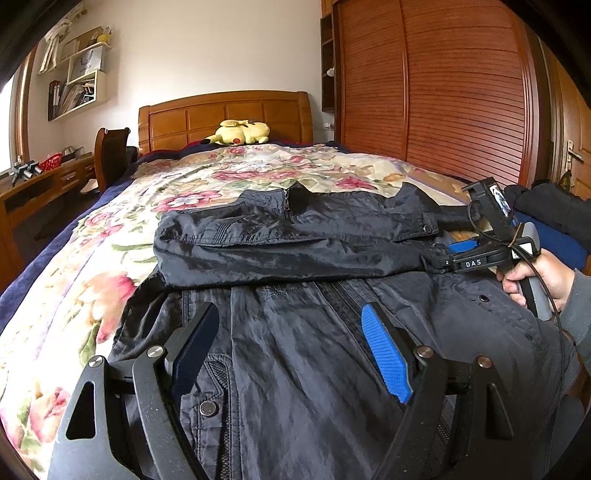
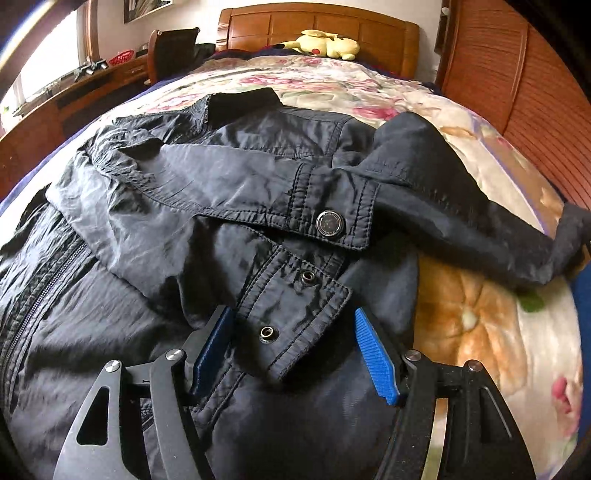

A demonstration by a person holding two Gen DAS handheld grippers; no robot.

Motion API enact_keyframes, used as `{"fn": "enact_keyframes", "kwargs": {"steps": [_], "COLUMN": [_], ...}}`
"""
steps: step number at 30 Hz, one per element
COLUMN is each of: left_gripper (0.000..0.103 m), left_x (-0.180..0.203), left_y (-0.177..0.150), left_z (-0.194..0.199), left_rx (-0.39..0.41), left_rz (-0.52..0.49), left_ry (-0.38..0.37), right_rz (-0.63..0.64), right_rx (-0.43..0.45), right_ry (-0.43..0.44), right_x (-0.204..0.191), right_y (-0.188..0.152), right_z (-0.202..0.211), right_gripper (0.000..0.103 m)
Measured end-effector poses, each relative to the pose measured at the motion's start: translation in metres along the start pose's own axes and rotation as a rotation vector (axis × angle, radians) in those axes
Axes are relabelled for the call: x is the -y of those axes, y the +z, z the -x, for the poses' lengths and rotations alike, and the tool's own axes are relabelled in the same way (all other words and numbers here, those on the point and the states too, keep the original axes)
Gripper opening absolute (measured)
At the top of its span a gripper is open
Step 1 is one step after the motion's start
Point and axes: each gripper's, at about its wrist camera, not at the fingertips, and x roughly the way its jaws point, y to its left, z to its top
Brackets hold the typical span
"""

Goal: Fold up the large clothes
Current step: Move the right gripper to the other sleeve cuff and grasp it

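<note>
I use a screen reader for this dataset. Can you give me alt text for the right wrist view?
A dark jacket lies on a floral bedspread, one sleeve folded across its chest. The right hand-held gripper is open, its blue pads either side of a snap-button cuff. A yellow plush toy rests by the wooden headboard.

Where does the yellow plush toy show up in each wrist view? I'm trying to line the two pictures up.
Left wrist view: the yellow plush toy lies upper centre-left, against the wooden headboard.
Right wrist view: the toy sits at the top, right of centre, before the same headboard.
Shared landmark: the headboard behind the floral bedspread.
</note>
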Motion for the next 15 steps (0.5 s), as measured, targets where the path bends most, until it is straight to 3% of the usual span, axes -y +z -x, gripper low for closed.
{"fn": "enact_keyframes", "kwargs": {"steps": [4, 9, 15], "left_gripper": [0.08, 0.08, 0.08], "left_x": [0.004, 0.01, 0.02], "left_y": [0.005, 0.016, 0.033], "left_z": [-0.007, -0.013, -0.026], "left_rx": [-0.016, -0.017, -0.018], "left_rz": [-0.011, -0.034, -0.029], "left_ry": [0.008, 0.01, -0.033], "right_rz": [0.003, -0.032, -0.079], "right_rx": [0.012, 0.094, 0.139], "right_ry": [-0.025, -0.026, -0.082], "right_x": [-0.003, 0.013, 0.061], "right_y": [0.001, -0.003, -0.011], "right_z": [0.008, 0.039, 0.059], "right_gripper": [0.069, 0.07, 0.07]}}
